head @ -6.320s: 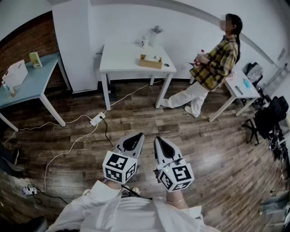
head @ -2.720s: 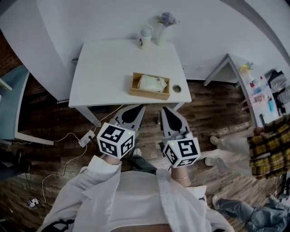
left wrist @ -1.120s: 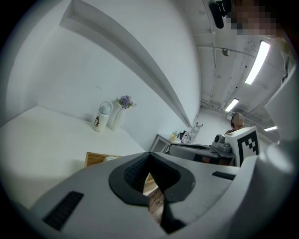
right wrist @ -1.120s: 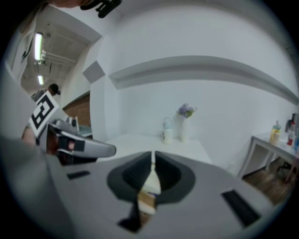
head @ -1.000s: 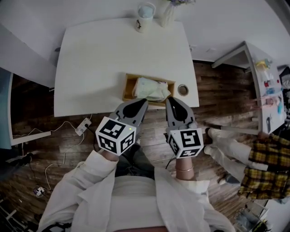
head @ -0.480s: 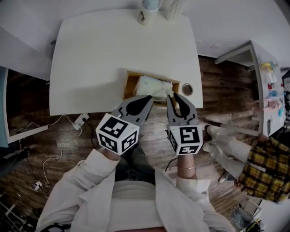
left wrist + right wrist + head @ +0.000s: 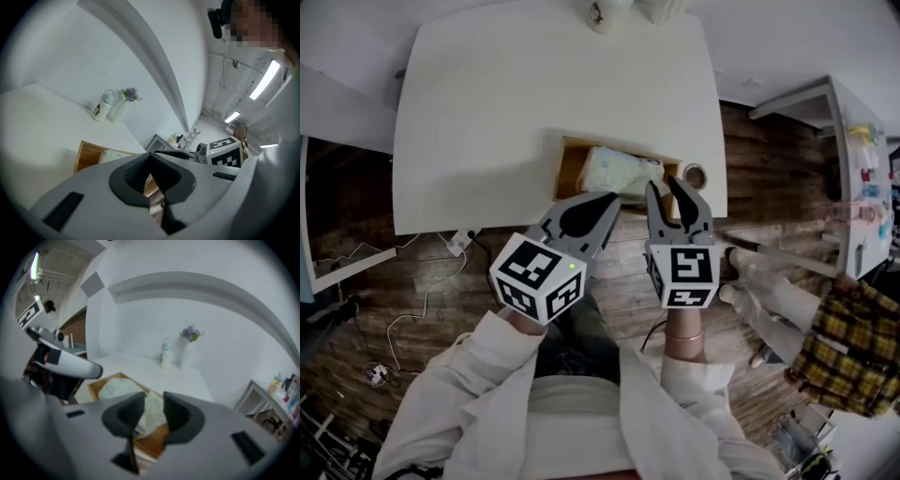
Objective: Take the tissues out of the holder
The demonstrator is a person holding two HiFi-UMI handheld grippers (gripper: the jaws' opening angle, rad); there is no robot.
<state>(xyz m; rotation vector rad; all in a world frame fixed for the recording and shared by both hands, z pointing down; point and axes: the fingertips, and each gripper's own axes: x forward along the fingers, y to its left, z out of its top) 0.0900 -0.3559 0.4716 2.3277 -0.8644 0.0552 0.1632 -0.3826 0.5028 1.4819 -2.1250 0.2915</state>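
A wooden holder (image 7: 568,165) sits near the front edge of the white table (image 7: 487,112), with a soft pack of tissues (image 7: 615,169) lying in it. My right gripper (image 7: 666,187) is open, its fingertips just above the holder's near right corner. In the right gripper view the tissues (image 7: 120,387) show past and between the pads (image 7: 129,414), untouched. My left gripper (image 7: 607,200) is shut and empty, hovering at the holder's near edge. In the left gripper view the holder (image 7: 86,154) and tissues (image 7: 110,156) lie ahead to the left.
A mug (image 7: 165,355) and a vase of purple flowers (image 7: 187,351) stand at the table's far edge. A small round object (image 7: 694,175) lies right of the holder. A side table (image 7: 861,150) and a person in plaid (image 7: 844,349) are at the right. Cables (image 7: 441,251) run along the floor.
I have walked up to the table, and both grippers have moved forward to the holder's near edge. The right gripper's jaws have parted over the last second.
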